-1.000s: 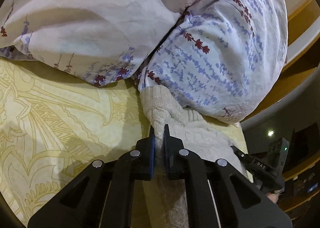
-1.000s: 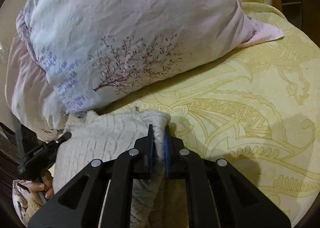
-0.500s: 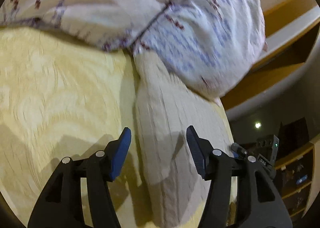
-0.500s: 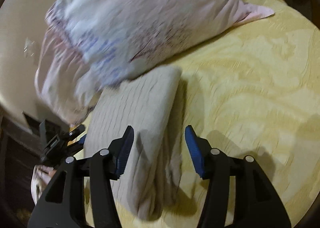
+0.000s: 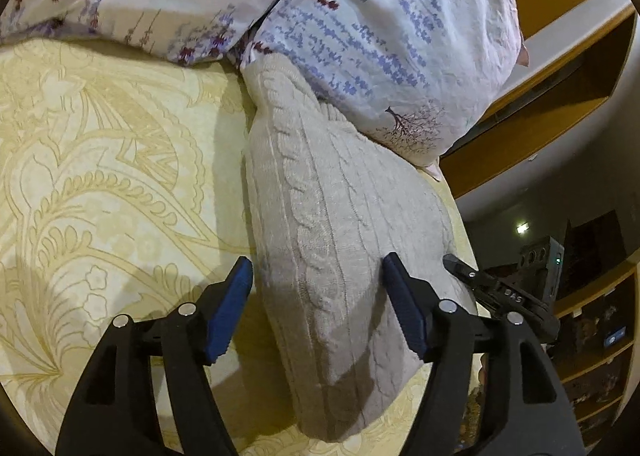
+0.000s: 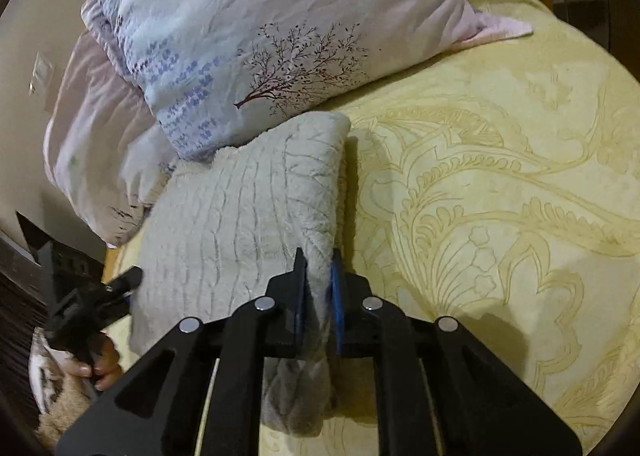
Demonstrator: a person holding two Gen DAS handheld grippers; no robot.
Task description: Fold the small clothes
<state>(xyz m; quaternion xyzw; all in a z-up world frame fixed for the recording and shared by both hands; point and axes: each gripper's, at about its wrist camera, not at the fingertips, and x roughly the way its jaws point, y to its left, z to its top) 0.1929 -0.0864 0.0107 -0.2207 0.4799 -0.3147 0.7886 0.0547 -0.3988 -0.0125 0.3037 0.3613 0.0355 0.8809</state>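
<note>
A folded cream cable-knit sweater (image 5: 332, 224) lies on the yellow patterned bedspread (image 5: 100, 184), its far end against a floral pillow (image 5: 384, 36). My left gripper (image 5: 316, 296) is open, its blue pads either side of the sweater's near end, not clamping it. In the right wrist view the sweater (image 6: 240, 212) lies left of centre, and my right gripper (image 6: 318, 276) is shut on the sweater's right folded edge. The left gripper (image 6: 96, 296) shows at the lower left there, held by a hand.
Two floral pillows (image 6: 256, 36) lie behind the sweater. A wooden bed frame and shelf (image 5: 560, 76) are at the right, with dark shelving (image 5: 592, 336) beyond the bed edge. Bedspread (image 6: 500, 196) stretches to the right.
A second ago both grippers were shut on the sweater. Both opened and pulled back. Now the left stays open around the near end; the right has shut again on the folded edge.
</note>
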